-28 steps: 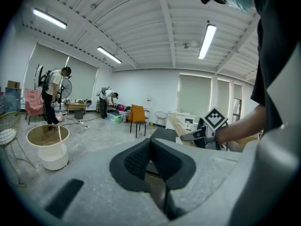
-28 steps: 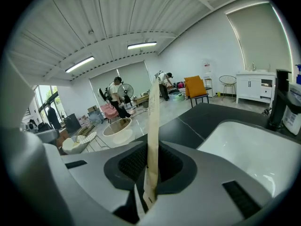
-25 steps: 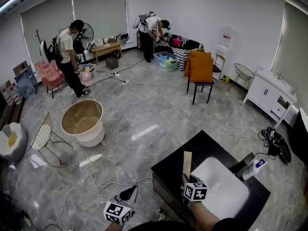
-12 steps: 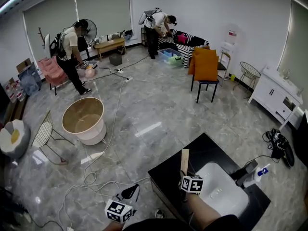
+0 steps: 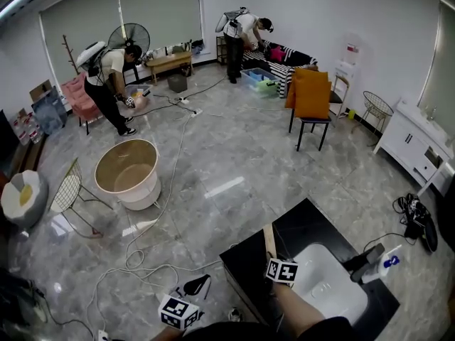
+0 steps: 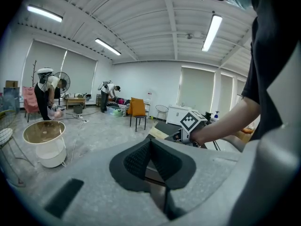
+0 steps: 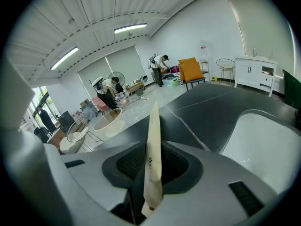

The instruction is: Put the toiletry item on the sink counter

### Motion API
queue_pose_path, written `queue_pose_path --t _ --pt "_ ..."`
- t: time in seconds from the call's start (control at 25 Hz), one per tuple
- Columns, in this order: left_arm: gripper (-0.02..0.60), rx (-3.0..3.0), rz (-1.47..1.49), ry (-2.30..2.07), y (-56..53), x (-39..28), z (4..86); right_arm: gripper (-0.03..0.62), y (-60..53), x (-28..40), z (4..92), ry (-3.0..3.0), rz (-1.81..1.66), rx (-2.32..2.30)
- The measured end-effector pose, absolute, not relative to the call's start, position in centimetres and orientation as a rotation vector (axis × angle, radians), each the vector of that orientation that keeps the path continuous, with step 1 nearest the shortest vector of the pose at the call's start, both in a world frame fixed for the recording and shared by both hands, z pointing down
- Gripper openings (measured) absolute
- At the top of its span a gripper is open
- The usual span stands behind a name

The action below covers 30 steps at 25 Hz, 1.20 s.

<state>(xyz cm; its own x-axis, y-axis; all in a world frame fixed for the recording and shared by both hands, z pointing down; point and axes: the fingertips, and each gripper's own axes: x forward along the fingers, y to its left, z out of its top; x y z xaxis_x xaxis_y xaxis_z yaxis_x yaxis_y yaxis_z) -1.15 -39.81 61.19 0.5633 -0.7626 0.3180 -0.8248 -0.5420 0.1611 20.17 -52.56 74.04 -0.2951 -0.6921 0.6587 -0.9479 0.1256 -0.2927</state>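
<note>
- Nearest us on the left, the left gripper (image 6: 151, 145) hangs low beside the counter. Its jaws are pressed together with nothing between them.
- Just right of it, the right gripper (image 7: 150, 149) reaches over the near left part of the black sink counter (image 5: 302, 219). Its jaws are opening, and the cream flat tube (image 7: 153, 126) stands on edge between them. The pads still lie close against its flat sides, and we see no gap there.
- The cream flat tube points away from us over the dark top, left of the white oval basin (image 5: 334, 297). We cannot tell whether its far tip touches the counter.
- At the right end of the basin stands a black faucet (image 5: 367, 256), with a white pump bottle with a blue top (image 5: 384, 264) just beside it.
- Left of the counter, white cables (image 5: 160, 212) trail across the grey marble-pattern floor (image 5: 234, 155).
- Farther left sits a round beige tub (image 5: 128, 169), with a white wire chair (image 5: 67, 194) near it.
- Farther off, right of centre, stands a black-legged chair with orange cushions (image 5: 313, 94). A white cabinet (image 5: 416, 141) stands against the right wall.
- At the far end of the room, one person (image 5: 112, 77) bends over on the left, and another person (image 5: 242, 28) bends by the far wall.
</note>
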Motion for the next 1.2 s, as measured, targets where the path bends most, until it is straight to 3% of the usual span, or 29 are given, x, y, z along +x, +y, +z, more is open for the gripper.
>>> queue_pose_path --t 0.44,0.68,1.0,1.2 --pt "0.003 2.485 0.321 -1.304 -39.6 -1.8 62.0 0.221 -52.1 19.8 73.8 -2.055 1.0 1.617" --pt "0.003 2.496 0.318 -1.294 -39.3 -2.4 61.9 0.257 -51.1 19.5 71.9 -2.108 0.935 1.67" --pt "0.003 2.556 0.308 -1.231 -38.3 -2.9 61.1 0.262 -47.9 18.7 68.5 -2.182 0.884 1.743" --pt "0.003 2.583 0.302 -1.206 -36.8 -3.9 60.6 0.226 -45.2 18.3 67.0 -2.194 0.855 1.799"
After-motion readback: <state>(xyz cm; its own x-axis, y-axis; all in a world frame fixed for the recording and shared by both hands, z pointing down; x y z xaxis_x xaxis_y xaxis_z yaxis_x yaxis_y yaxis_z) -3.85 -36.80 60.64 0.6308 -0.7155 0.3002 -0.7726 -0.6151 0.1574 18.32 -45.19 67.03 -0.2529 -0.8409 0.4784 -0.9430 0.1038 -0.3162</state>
